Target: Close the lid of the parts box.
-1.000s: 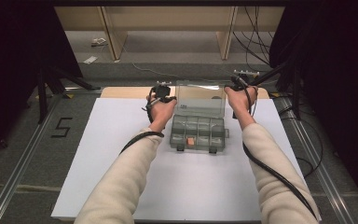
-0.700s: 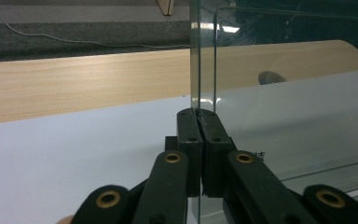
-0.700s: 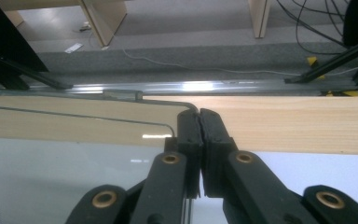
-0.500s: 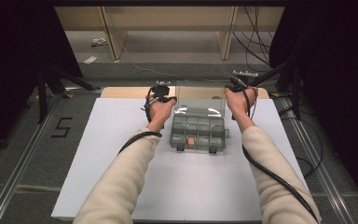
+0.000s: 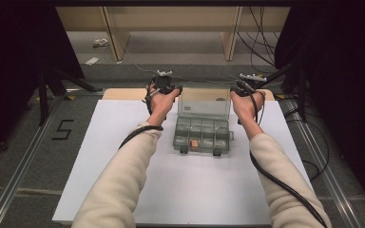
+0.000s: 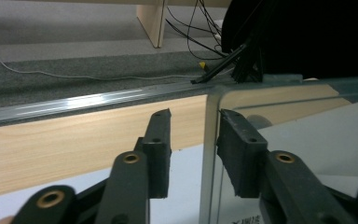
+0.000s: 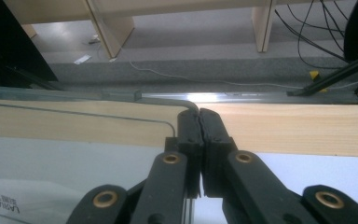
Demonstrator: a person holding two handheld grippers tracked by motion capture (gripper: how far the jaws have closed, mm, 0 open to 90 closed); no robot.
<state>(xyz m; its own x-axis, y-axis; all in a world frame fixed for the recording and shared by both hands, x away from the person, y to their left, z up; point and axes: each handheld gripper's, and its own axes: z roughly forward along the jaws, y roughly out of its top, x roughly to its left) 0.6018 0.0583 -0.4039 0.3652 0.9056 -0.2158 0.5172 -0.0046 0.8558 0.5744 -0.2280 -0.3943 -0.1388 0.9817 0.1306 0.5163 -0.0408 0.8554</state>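
Observation:
A clear plastic organiser box (image 5: 202,135) sits on the white board, with a small orange piece (image 5: 194,143) in one front compartment. Its transparent lid (image 5: 204,102) stands raised at the back. My left gripper (image 5: 172,90) is at the lid's left edge. In the left gripper view its jaws (image 6: 195,126) have just been opening: the lid edge (image 6: 209,154) stands in the gap, close to the right pad and not pinched. My right gripper (image 5: 240,90) is at the lid's right edge. There its jaws (image 7: 199,114) are shut on the lid's corner (image 7: 74,163).
The white board (image 5: 123,156) covers the table, with a wooden strip (image 5: 123,93) along its far edge. Metal rails (image 5: 24,166) run down both sides, and a "5" mark (image 5: 62,129) lies at the left. Cables and shelf legs (image 5: 230,38) lie beyond the table.
My left gripper's jaws have parted and that hand has lifted slightly. The lid still stands raised, and the right hand has kept still.

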